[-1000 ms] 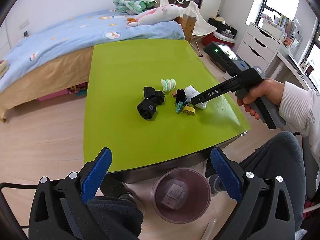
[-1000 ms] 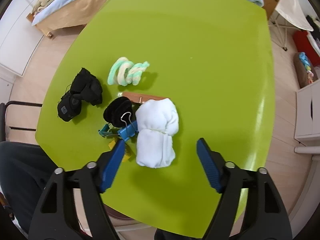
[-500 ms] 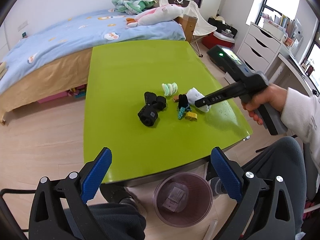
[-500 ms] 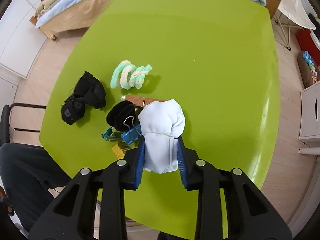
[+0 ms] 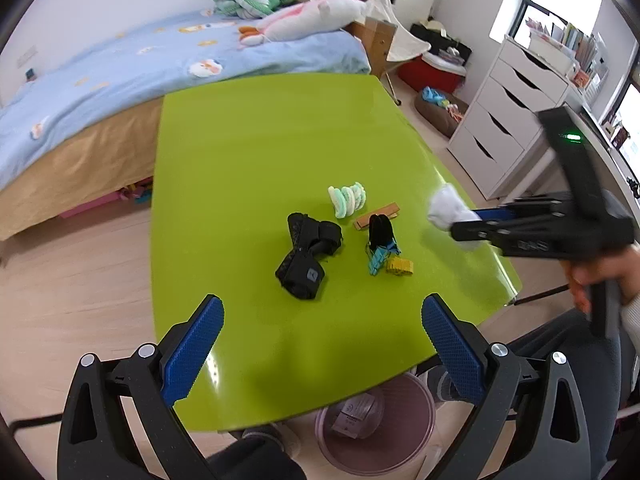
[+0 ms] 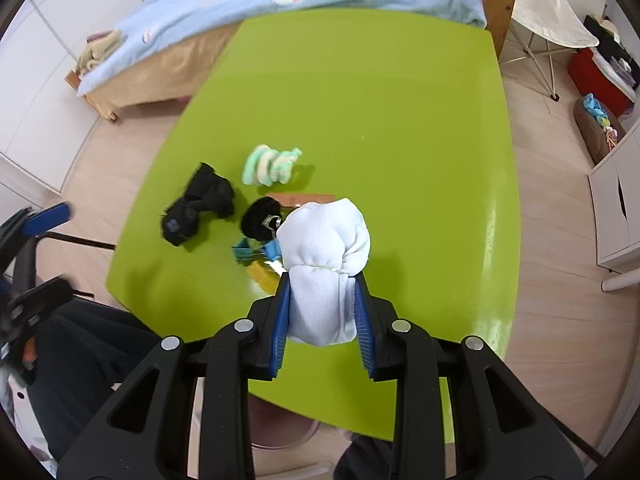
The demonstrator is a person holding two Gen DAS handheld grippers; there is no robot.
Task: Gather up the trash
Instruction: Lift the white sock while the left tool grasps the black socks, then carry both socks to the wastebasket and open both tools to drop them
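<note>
My right gripper [image 6: 322, 300] is shut on a rolled white sock [image 6: 324, 252] and holds it above the green table [image 6: 380, 100]; it also shows in the left wrist view [image 5: 446, 210] at the right. My left gripper [image 5: 320, 352] is open and empty over the table's near edge. On the table lie a black sock bundle [image 5: 306, 256], a green-white rolled sock [image 5: 347, 199], a small black roll [image 5: 379, 229], blue binder clips [image 5: 378, 258], a yellow clip [image 5: 400, 266] and a brown strip [image 5: 376, 216]. A pink bin [image 5: 376, 428] stands on the floor under the near edge.
A bed [image 5: 160, 60] with a blue cover stands beyond the table. A white drawer unit [image 5: 512, 120] is at the right. The person's legs [image 6: 88, 352] are at the table's near side.
My right gripper closed on the white sock and lifted it off the table toward the right. My left gripper moved forward over the table's near edge.
</note>
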